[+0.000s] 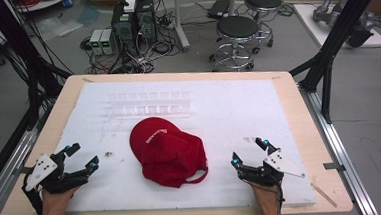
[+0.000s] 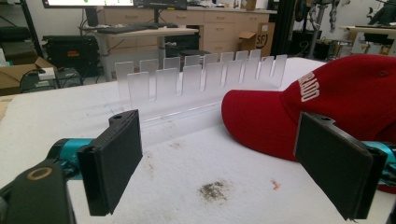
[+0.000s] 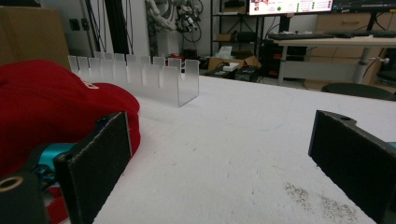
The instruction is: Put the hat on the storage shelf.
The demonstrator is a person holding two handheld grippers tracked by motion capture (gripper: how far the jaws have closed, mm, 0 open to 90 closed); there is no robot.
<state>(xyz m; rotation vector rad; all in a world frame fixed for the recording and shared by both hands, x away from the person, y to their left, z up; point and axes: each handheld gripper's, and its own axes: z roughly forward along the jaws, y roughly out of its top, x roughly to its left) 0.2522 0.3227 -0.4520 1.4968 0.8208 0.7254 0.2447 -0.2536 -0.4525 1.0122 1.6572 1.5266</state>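
Observation:
A red baseball cap (image 1: pixel 167 150) with white lettering lies in the middle of the white foam mat (image 1: pixel 228 110). In the left gripper view the cap (image 2: pixel 336 98) sits ahead to the right; in the right gripper view the cap (image 3: pixel 42 107) sits to the left. My left gripper (image 1: pixel 84 156) rests near the mat's front left, open, with nothing between its jaws (image 2: pixel 219 168). At the front right of the mat, my right gripper (image 1: pixel 250 151) stands open and holds nothing (image 3: pixel 219 163). Each gripper is a short way from the cap, not touching it.
A clear acrylic slotted rack (image 1: pixel 148 104) stands on the mat behind the cap, also the rack (image 2: pixel 201 79) and the rack (image 3: pixel 140 77). Dark smudges mark the mat (image 2: pixel 214 190). Stools (image 1: pixel 235 39), computers and cables stand on the floor beyond the table's far edge.

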